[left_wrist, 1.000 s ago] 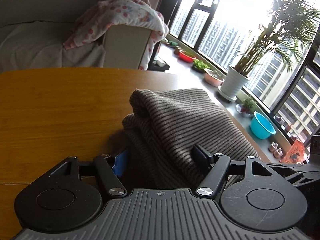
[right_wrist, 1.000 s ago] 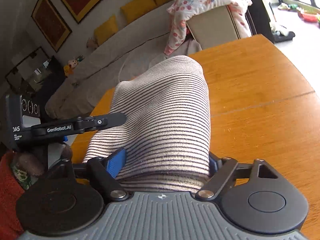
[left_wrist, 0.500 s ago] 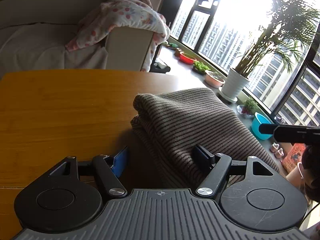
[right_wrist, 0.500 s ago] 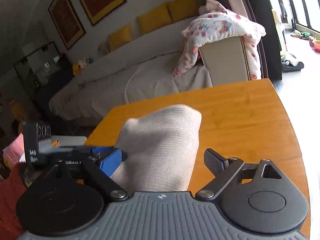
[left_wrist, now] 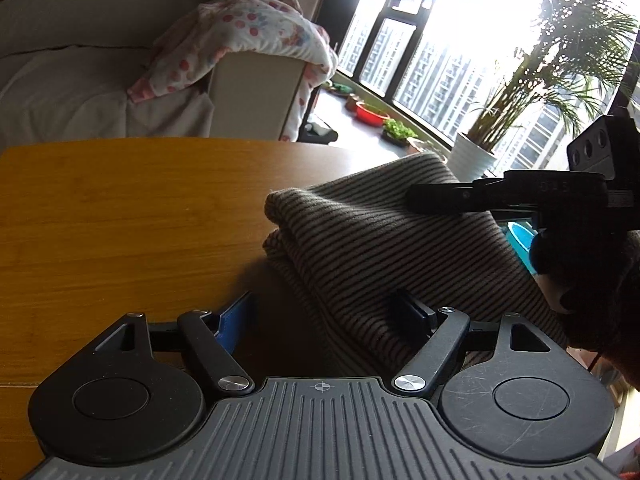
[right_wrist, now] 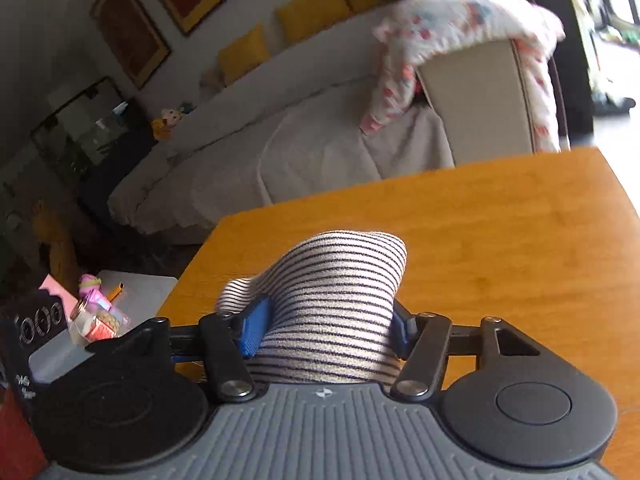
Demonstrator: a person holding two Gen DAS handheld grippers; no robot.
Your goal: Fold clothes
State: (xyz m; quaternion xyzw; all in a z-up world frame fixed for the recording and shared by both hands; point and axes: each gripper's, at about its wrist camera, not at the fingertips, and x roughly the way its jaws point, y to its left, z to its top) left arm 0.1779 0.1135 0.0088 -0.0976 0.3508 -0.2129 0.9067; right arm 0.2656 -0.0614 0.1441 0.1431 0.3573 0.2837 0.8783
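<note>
A folded striped knit garment (left_wrist: 380, 248) lies on the wooden table (left_wrist: 120, 220), near its right edge. My left gripper (left_wrist: 324, 308) stands low over the garment's near end and its jaws are opening. The blue left pad (left_wrist: 236, 316) is clear of the cloth, and the right pad rests against the fold. My right gripper (right_wrist: 328, 320) is closing on a bunched hump of the same garment (right_wrist: 340, 280), with both pads touching cloth. One right-gripper finger (left_wrist: 460, 196) reaches over the garment in the left wrist view.
A beige sofa (right_wrist: 320, 140) with a flowered blanket (left_wrist: 248, 40) stands beyond the table's far edge. Potted plants (left_wrist: 476, 156) and bowls line the window sill on the right. A grey stool with small items (right_wrist: 120, 300) is beside the table's left edge.
My right gripper let go, pulled back and closed again on a smaller hump of the garment. It has entered the left wrist view from the right. My left jaws have widened.
</note>
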